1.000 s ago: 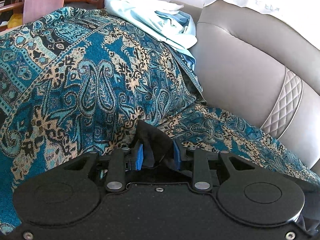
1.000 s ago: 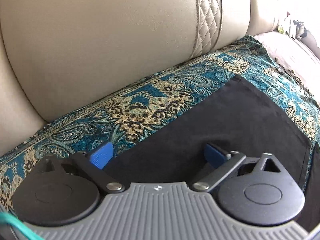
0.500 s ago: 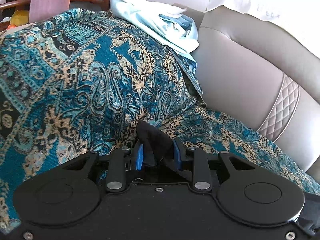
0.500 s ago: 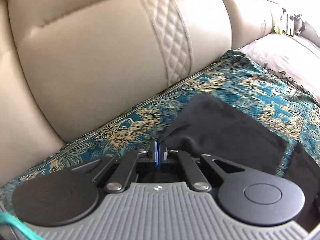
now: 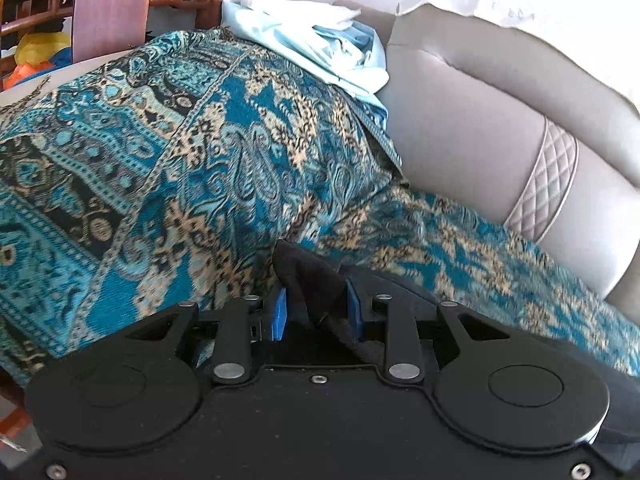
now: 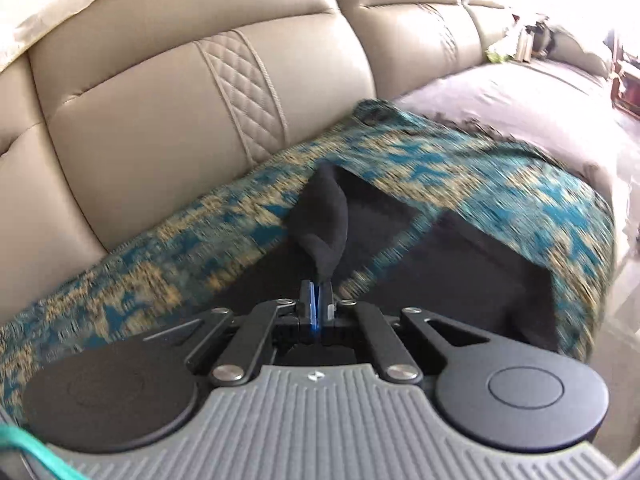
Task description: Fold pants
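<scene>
The black pants (image 6: 460,264) lie on a teal patterned throw (image 6: 520,184) over the sofa seat. My right gripper (image 6: 317,300) is shut on a bunched edge of the pants (image 6: 324,220) and lifts it off the seat. My left gripper (image 5: 316,308) is shut on another thick fold of the black pants (image 5: 308,276), which sticks up between its blue pads. The rest of the pants is hidden below the left gripper's body.
The beige leather sofa back (image 6: 160,128) rises right behind the seat. The throw covers the armrest (image 5: 160,160), with a pile of light blue clothes (image 5: 320,48) on top. A wooden chair (image 5: 112,0) stands behind the armrest.
My right gripper closed on the pants edge and has lifted it up and back from the seat. My left gripper kept its hold and rose slightly.
</scene>
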Tool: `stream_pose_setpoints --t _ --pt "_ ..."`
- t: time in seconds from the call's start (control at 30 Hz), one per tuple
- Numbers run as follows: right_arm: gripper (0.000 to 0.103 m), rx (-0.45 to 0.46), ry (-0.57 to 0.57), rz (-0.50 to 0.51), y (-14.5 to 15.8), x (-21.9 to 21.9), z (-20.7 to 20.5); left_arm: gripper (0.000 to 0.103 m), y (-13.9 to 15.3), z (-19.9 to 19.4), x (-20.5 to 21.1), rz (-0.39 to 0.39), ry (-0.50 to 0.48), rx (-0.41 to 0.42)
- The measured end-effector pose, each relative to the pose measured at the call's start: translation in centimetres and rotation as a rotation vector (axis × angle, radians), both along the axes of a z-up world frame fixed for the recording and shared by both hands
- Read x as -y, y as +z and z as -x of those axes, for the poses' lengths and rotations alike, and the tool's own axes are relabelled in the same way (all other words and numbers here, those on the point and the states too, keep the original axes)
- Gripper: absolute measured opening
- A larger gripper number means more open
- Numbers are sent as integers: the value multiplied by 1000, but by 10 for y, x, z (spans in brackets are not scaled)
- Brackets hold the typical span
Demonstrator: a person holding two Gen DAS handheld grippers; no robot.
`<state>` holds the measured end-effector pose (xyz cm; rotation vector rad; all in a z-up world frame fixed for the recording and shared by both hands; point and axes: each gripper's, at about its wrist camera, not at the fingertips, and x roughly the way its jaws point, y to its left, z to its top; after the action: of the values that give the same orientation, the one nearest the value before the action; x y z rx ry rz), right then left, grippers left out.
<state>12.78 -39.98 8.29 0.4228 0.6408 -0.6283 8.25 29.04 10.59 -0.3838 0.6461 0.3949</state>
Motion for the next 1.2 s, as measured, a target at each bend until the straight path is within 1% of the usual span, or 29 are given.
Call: stream_pose_setpoints --t 0.1,0.17,0.23,0.27,0.3,0.33,0.4,0.5,0.57,0.6,0.63,0.7,0.77,0.8,0.83,0.9,0.97,1.0,1.03,1.07,1.1,1.2 --pt "2 -23 -17 -25 -12 3 29 29 -4 8 0 7 -16 -32" --pt "2 -41 -26 -40 -21 6 41 32 -10 10 1 21 -36 -50" --pt "3 -56 -35 -51 -29 7 48 45 -15 11 0 45 -46 -72" --pt "3 -62 -40 -56 -33 7 51 48 -17 11 0 64 -37 -80" --pt "3 -65 -40 -60 -35 7 52 55 -18 12 -1 84 -26 -84" --pt "3 -67 -36 -62 -36 7 54 64 -19 14 -1 104 -16 -86" --pt "3 -72 -24 -48 -38 5 55 75 -19 19 0 125 -10 -75" --pt "3 -76 -12 -29 -39 2 55 80 -16 28 5 137 -30 -49" --pt "3 -77 -8 -31 -39 2 54 80 -15 34 10 150 -36 -47" --pt "3 -76 -7 -34 -40 4 55 78 -15 37 12 165 -39 -48" --pt "3 -75 -7 -39 -41 4 55 72 -16 40 15 190 -59 -49" --pt "3 -76 -5 -45 -43 6 56 61 -23 44 20 279 -132 -52" --pt "4 -81 -4 -48 -45 7 58 60 -32 44 24 366 -160 -58" --pt "4 -84 -4 -50 -46 7 58 61 -37 43 25 383 -147 -53" --pt "4 -86 -5 -52 -47 8 59 63 -40 41 26 382 -117 -50" --pt "4 -87 -7 -57 -48 10 61 64 -47 35 24 371 -37 -37" --pt "3 -86 -9 -54 -47 12 63 64 -54 30 22 352 32 -21" --pt "3 -86 -11 -50 -47 13 64 56 -56 27 21 345 57 -20" --pt "3 -85 -12 -49 -47 15 65 24 -59 25 22 338 83 -26" --pt "3 -81 -12 -52 -46 16 67 8 -60 23 23 325 93 -39" --pt "3 -74 -12 -56 -45 18 69 5 -61 23 24 309 99 -57" --pt "3 -50 -19 -74 -44 24 75 6 -54 29 32 240 92 -29"
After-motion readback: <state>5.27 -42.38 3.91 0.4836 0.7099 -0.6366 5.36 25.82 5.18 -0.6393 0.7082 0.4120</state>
